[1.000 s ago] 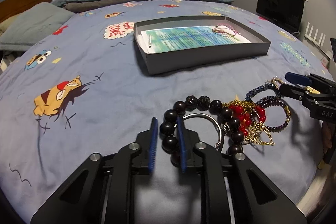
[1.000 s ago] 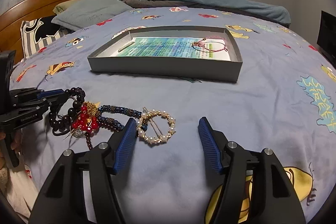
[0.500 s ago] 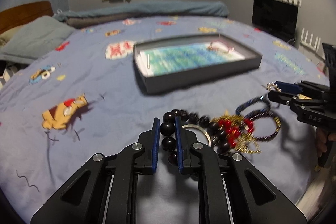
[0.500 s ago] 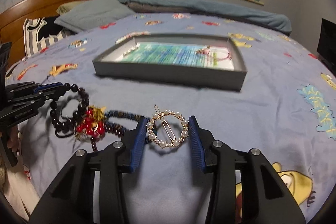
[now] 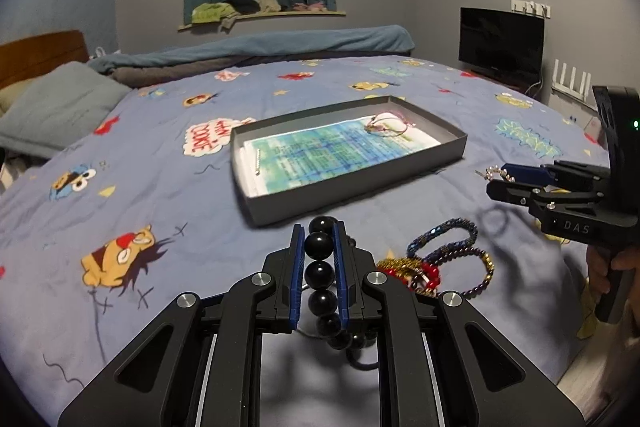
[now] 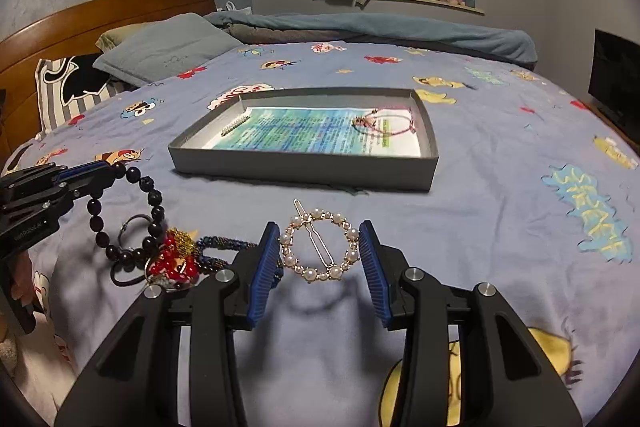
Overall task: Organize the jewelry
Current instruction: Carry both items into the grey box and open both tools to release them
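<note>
A black bead bracelet [image 5: 320, 275] is pinched between the blue pads of the left gripper [image 5: 319, 255] and is held above the bedspread [image 5: 140, 187], its loop hanging toward the jewelry pile [image 6: 176, 259]. A round pearl hair clip [image 6: 320, 251] is clamped edge to edge by the right gripper [image 6: 320, 255], whose jaws have just been closing onto it. Just beyond both, a shallow grey box [image 6: 304, 169] is seen on the bed, lined with printed paper; 1 pink cord bracelet [image 6: 386, 121] and 1 small silver bar [image 6: 233, 125] lie inside it.
</note>
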Demonstrator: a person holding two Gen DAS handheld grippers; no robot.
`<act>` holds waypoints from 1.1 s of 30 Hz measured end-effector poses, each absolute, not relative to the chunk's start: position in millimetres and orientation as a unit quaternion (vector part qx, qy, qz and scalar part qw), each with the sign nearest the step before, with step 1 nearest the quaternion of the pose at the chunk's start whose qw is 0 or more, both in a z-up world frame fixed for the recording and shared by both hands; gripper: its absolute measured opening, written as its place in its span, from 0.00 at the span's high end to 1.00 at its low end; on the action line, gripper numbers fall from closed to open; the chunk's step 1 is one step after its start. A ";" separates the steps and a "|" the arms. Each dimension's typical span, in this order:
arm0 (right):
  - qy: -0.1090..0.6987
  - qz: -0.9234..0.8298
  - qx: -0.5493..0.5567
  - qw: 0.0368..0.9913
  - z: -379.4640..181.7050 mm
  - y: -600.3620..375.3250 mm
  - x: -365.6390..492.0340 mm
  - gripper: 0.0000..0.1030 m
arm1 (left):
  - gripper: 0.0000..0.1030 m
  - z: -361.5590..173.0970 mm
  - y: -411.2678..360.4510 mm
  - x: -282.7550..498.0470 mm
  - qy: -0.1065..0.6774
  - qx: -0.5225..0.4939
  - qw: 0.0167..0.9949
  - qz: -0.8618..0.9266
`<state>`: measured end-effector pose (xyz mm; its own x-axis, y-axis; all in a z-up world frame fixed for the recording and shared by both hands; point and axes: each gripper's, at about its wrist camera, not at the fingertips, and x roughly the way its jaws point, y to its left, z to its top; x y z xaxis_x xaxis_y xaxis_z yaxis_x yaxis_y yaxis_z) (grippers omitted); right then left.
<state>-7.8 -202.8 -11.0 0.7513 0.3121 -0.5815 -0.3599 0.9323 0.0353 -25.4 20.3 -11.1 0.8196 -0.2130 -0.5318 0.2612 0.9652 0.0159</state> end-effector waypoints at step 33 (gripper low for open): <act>0.312 0.124 -0.009 0.942 7.8 -220.9 166.0 0.60 | 0.85 36.2 -33.8 162.2 0.276 0.053 0.951 -0.129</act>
